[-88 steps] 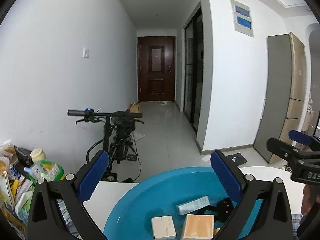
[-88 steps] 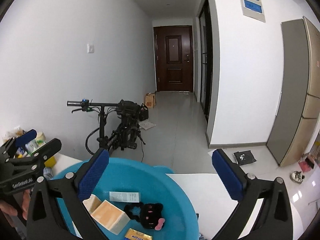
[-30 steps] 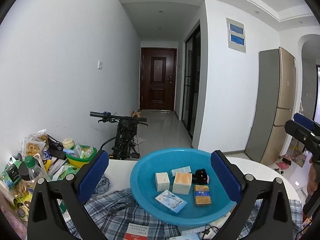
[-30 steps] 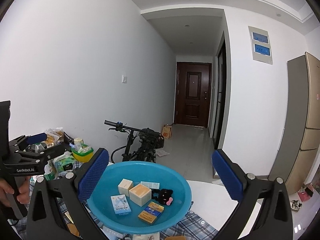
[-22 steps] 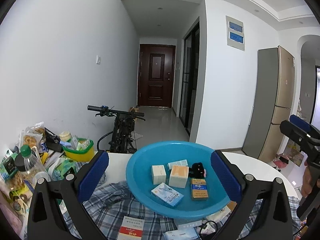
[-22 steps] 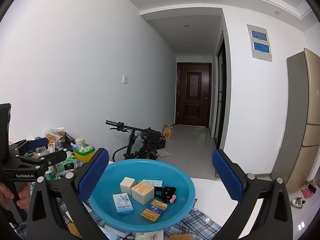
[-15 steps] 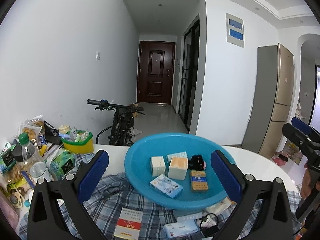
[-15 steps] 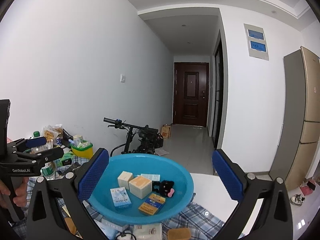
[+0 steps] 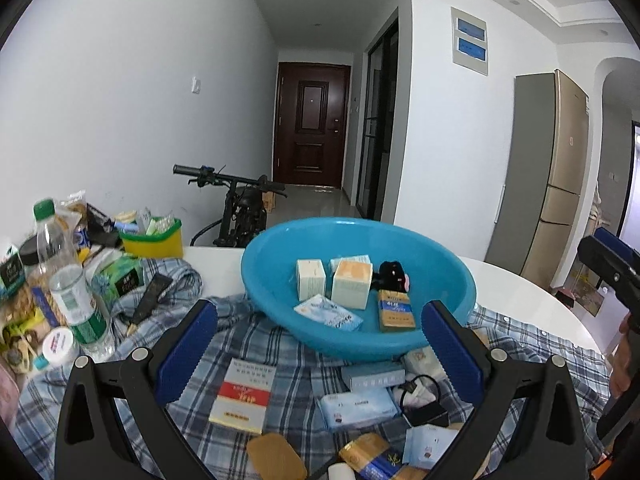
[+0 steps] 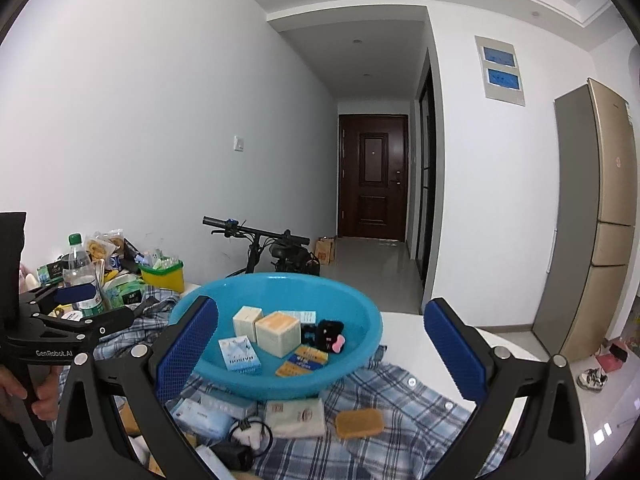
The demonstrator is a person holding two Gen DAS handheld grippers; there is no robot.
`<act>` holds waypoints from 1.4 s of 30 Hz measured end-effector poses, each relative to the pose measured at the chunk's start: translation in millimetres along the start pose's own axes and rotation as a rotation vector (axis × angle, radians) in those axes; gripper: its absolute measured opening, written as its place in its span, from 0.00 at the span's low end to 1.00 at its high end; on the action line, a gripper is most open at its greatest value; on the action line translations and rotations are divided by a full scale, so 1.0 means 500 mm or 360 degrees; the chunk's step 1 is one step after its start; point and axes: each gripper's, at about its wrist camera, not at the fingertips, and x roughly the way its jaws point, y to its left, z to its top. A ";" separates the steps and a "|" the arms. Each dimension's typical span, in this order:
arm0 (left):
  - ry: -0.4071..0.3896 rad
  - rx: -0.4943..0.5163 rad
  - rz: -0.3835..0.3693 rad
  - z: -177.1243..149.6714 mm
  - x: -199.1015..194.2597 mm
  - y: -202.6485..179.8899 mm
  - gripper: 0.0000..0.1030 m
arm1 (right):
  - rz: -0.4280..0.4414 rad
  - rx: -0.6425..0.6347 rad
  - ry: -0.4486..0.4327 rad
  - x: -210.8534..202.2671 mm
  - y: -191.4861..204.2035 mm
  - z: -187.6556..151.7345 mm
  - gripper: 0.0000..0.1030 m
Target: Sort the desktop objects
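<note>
Left gripper (image 9: 318, 350) up above the round white desk (image 9: 532, 300), blue padded fingers (image 9: 188, 344) spread wide apart, nothing held. Right gripper (image 10: 318, 350) the same: fingers (image 10: 450, 344) wide open and empty. Just ahead of both pairs of fingers, a big round blue plastic bowl (image 9: 440, 264) on a blue and white checked cloth (image 9: 280, 352). Inside the bowl: two pale square boxes (image 9: 351, 289), a light blue flat packet (image 9: 329, 312), a yellow and blue pack (image 9: 394, 309) and a small black toy with a pink bow (image 10: 329, 334). Below and between the left fingers, a white and red booklet (image 9: 244, 394), more small boxes (image 9: 360, 404) and a black cable (image 9: 420, 396) on the cloth. Off to the left of the fingers, a clear bottle with a green cap (image 9: 60, 264) and a yellow tub (image 9: 152, 240).
</note>
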 end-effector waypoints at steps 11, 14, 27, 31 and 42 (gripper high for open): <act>0.0057 -0.0034 -0.0029 -0.081 0.006 0.015 1.00 | 0.0008 0.0041 0.0108 0.016 -0.003 -0.083 1.00; 0.0037 -0.0042 -0.0012 -0.095 0.001 0.019 1.00 | -0.0010 0.0050 0.0137 0.020 -0.004 -0.112 1.00; -0.0184 0.0016 0.0046 -0.141 -0.052 0.011 1.00 | -0.0116 0.0047 0.0050 -0.013 -0.004 -0.168 1.00; -0.0184 0.0012 0.0033 -0.147 -0.066 0.009 1.00 | -0.0113 0.0069 0.0065 -0.027 -0.003 -0.177 1.00; -0.0202 0.0055 0.0083 -0.171 -0.093 -0.001 1.00 | -0.0142 0.0012 0.0022 -0.061 0.025 -0.194 1.00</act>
